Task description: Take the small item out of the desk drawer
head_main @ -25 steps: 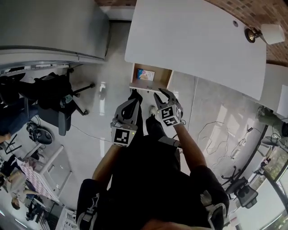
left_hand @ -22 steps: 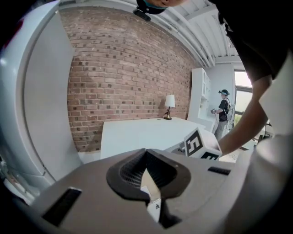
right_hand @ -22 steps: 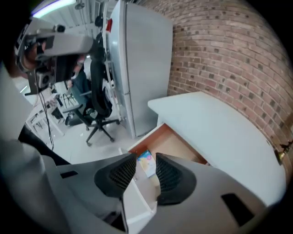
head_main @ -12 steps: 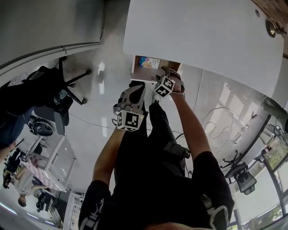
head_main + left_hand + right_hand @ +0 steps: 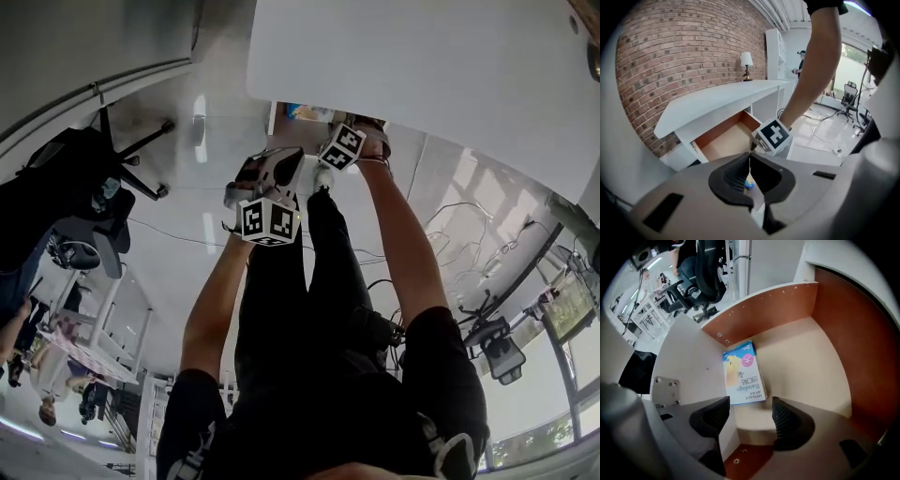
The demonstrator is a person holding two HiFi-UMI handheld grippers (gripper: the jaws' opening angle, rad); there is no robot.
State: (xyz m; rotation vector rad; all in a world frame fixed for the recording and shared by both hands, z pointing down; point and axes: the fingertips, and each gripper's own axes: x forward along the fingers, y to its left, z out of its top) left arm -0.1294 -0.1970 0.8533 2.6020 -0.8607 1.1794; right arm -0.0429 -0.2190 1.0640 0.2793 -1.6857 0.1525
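Note:
A small blue, yellow and white bandage box [image 5: 743, 373] lies flat on the floor of the open wooden drawer [image 5: 811, 362], close to its left wall. My right gripper [image 5: 750, 411] points down into the drawer. Its jaws have just been opening and stand wide, just short of the box's near end, with nothing between them. In the head view the drawer [image 5: 291, 114] shows under the white desk [image 5: 422, 66], with the right gripper [image 5: 361, 127] at its mouth. My left gripper [image 5: 750, 161] is shut and empty, held back from the drawer [image 5: 724, 140].
A black office chair [image 5: 84, 178] stands on the glossy floor to the left. Loose cables [image 5: 459, 244] trail to the right. A lamp [image 5: 746, 61] sits on the desk top against a brick wall [image 5: 670, 56]. The person's legs are below the grippers.
Both grippers have come down toward the drawer. The right one has gone into the drawer's mouth and its jaws have spread wider. The left stays shut.

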